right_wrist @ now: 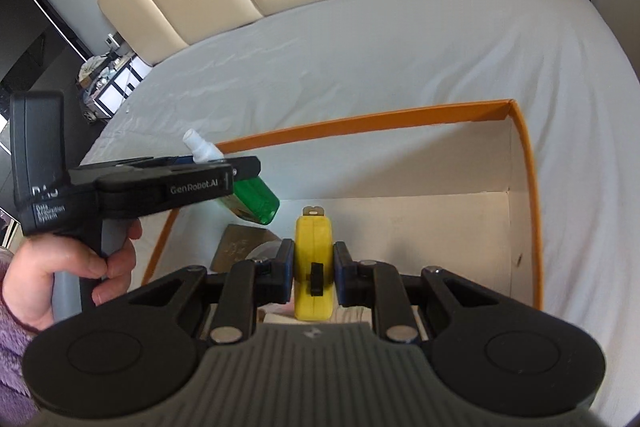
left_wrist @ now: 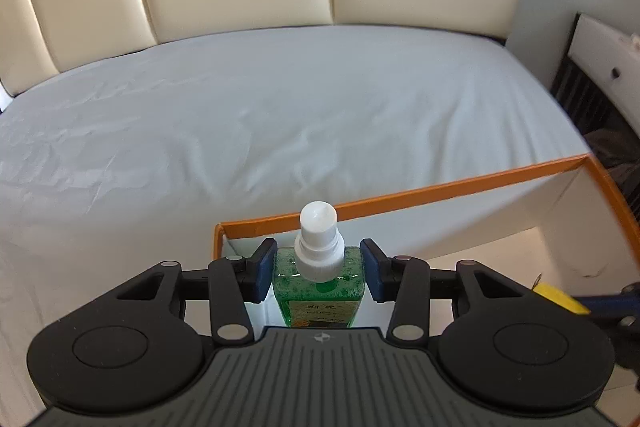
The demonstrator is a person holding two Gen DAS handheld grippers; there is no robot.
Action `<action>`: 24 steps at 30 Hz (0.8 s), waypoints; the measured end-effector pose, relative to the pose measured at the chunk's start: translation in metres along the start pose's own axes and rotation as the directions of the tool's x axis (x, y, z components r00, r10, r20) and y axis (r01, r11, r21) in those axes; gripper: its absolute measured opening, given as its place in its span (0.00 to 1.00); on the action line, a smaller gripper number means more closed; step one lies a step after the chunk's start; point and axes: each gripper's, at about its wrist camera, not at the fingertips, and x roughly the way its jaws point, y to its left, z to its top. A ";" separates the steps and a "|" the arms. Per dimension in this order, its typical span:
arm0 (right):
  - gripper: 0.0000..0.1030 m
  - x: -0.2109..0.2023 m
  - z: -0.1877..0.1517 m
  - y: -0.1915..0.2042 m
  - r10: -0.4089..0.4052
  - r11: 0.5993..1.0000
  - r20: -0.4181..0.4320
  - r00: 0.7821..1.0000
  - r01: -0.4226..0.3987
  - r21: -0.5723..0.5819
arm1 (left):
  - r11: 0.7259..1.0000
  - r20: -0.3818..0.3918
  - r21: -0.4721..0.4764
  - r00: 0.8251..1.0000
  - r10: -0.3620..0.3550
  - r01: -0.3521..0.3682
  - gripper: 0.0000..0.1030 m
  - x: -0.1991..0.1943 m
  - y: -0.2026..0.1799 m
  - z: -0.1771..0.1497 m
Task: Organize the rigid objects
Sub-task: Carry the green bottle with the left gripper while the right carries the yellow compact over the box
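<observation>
Left gripper (left_wrist: 319, 269), left wrist view: pads clamp a green spray bottle (left_wrist: 319, 283), white cap up, above the near-left corner of the orange-rimmed box (left_wrist: 440, 187) on the bed (left_wrist: 240, 115). Right wrist view: right gripper (right_wrist: 313, 269) is closed on a yellow tape measure (right_wrist: 313, 259) over the box floor. Step, as judged: carrying items into the box; next, lower each and release.

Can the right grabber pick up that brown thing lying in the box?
Probably not now: the right gripper is already shut on the yellow tape measure. The brown thing sits uncovered in the box.
</observation>
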 end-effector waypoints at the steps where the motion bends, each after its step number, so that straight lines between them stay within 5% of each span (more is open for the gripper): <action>1: 0.18 0.006 0.002 0.001 -0.003 1.000 -0.006 1.000 0.003 -0.001 | 1.000 -0.013 0.008 1.000 0.022 -0.022 0.50 0.005 0.001 0.000; 14: 0.18 0.046 0.020 -0.007 -0.006 0.999 -0.065 0.998 0.009 0.041 | 0.983 -0.068 0.132 0.988 0.140 -0.130 0.56 0.028 -0.011 -0.004; 17: 0.18 0.048 0.020 -0.007 -0.015 0.999 -0.073 0.997 0.019 0.043 | 0.990 -0.090 0.109 0.990 0.104 -0.094 0.56 0.028 -0.004 0.002; 19: 0.18 0.052 0.021 -0.006 -0.020 0.998 -0.080 0.997 0.024 0.051 | 0.994 -0.091 0.087 0.993 0.076 -0.068 0.65 0.021 0.000 0.005; 24: 0.18 0.059 0.030 -0.004 -0.008 0.995 -0.093 0.996 0.016 0.095 | 0.998 0.000 -0.046 0.999 -0.049 0.049 0.72 -0.015 0.027 0.013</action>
